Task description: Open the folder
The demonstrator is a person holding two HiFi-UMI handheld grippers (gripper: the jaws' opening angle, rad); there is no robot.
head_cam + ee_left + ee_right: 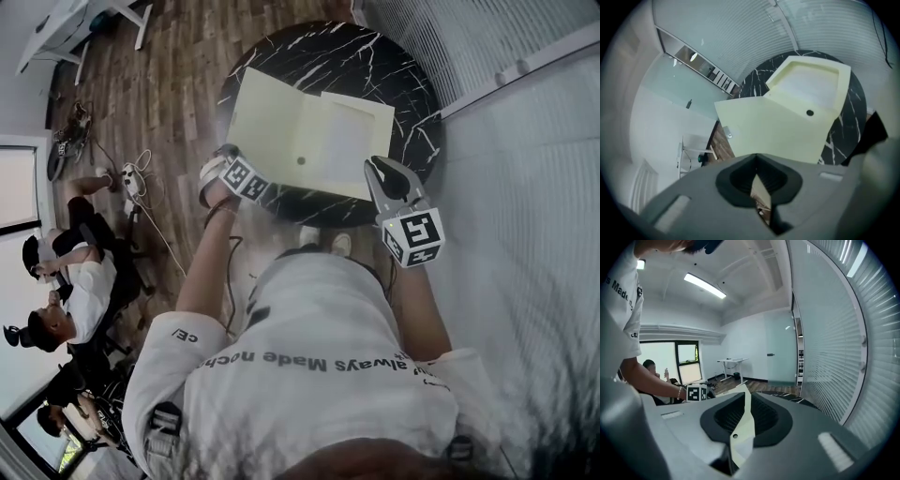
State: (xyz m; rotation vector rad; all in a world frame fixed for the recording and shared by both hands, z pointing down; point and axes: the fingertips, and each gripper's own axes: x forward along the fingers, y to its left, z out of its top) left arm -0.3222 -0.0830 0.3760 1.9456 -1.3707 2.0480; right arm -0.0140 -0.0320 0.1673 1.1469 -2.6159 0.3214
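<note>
A pale yellow folder [309, 141] lies on the round black marble table [412, 103], its left panel tilted up and a small dark snap button near its front edge. My right gripper [380, 173] is at the folder's near right corner, shut on a thin yellow flap [743, 427] that shows edge-on between the jaws of the right gripper [744, 392]. My left gripper [232, 161] hangs over the table's near left rim, close to the folder's front left corner. In its own view the left gripper [756, 157] has its tips together with nothing held, and the folder [783, 126] lies ahead.
A wall of white blinds [525, 141] runs along the right of the table. Wooden floor with cables [141, 178] lies to the left, where people sit [75, 272]. A white desk [84, 23] stands at the far left. My shoes [319, 239] are by the table's near edge.
</note>
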